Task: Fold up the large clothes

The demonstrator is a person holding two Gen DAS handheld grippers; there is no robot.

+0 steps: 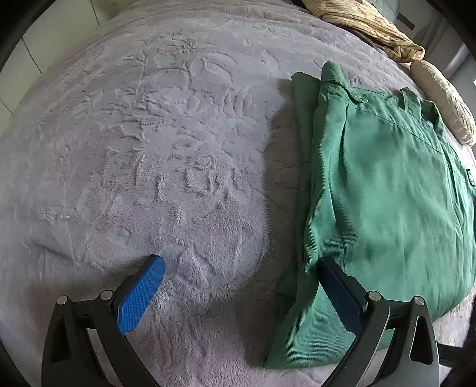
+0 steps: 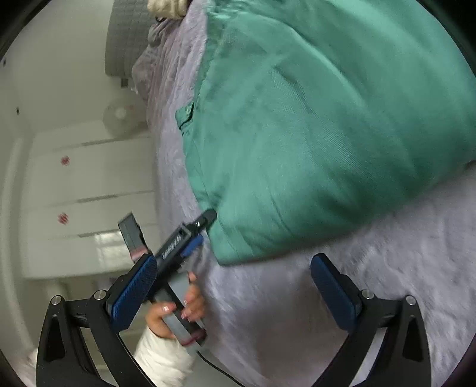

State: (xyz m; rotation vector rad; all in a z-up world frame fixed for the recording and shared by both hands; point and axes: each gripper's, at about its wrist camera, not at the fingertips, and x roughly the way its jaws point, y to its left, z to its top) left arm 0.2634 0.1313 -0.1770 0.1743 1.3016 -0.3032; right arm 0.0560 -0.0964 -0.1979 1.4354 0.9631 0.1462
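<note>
A pair of green trousers (image 1: 386,184) lies folded on the grey fleece blanket (image 1: 148,148), waistband and belt loops at the far end. My left gripper (image 1: 241,260) is open just above the blanket; its right finger (image 1: 339,291) rests over the trousers' near left edge and its left finger hangs over bare blanket. In the right wrist view the green trousers (image 2: 312,119) fill the upper right. My right gripper (image 2: 235,260) is open over the blanket, short of the trousers' corner, with nothing between its fingers. A hand (image 2: 178,309) holds the left gripper (image 2: 202,232) at the fabric's edge.
A beige striped cloth (image 1: 372,26) and a cream bundle (image 1: 446,101) lie at the bed's far right. The bed edge (image 2: 166,178) drops off toward white wardrobe doors (image 2: 89,178) and a fan (image 2: 119,116). A white sleeve (image 2: 163,354) shows below the hand.
</note>
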